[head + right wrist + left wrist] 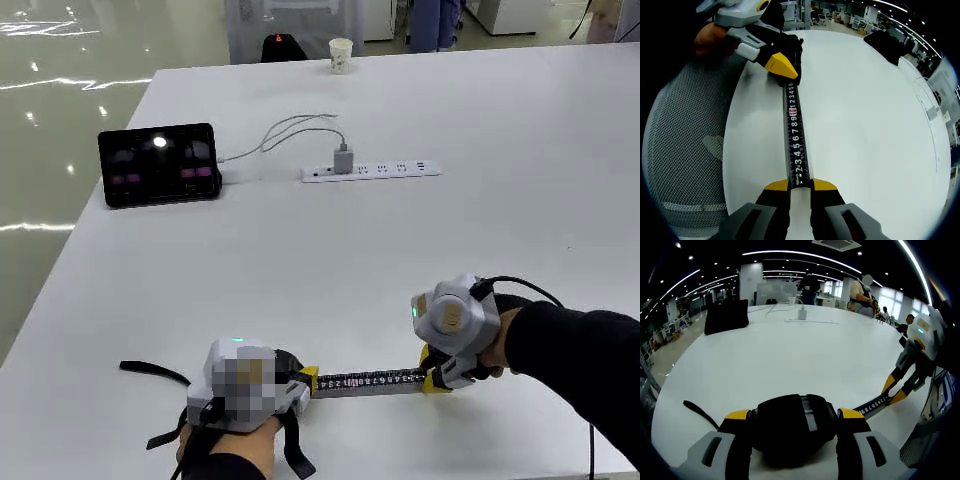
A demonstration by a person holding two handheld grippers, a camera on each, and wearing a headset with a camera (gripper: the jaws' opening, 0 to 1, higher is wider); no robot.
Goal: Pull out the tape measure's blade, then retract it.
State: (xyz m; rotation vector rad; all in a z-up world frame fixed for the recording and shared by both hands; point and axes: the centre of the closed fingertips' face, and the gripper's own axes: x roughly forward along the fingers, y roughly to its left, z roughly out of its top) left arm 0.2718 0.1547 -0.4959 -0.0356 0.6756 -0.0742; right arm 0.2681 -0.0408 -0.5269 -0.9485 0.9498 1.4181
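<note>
Grip is the whole story at this moment: your left gripper (795,416) has its jaws closed in around the black tape measure case (790,432), yellow tips pressed to either side. It pins the case low at the near edge of the table (330,270) so the body cannot skid toward the pull. Your right gripper (800,186) has its jaws nipped almost together on the very tip of the blade (793,130), right by the first printed numbers. That looks like the sensible spot, since the end of the blade gives you something to catch. Between the two, a short run of blade stretches straight and low over the table, numbers up; whether it touches the surface I cannot tell. That straight line says both grippers are lined up along the pull, and any sideways drift would likely kink it. By my reading you are partway through the pull-out, so there is room to draw further to your right before letting it back. Mind the return: let go of the tip outright and the spring may whip it home, so walking it back toward the case looks safer. A black strap (152,371) trails on the table beside the left gripper, clear of the blade. Tablet (160,163), power strip (372,171) and paper cup (341,55) sit well apart at the far side, out of your way.
</note>
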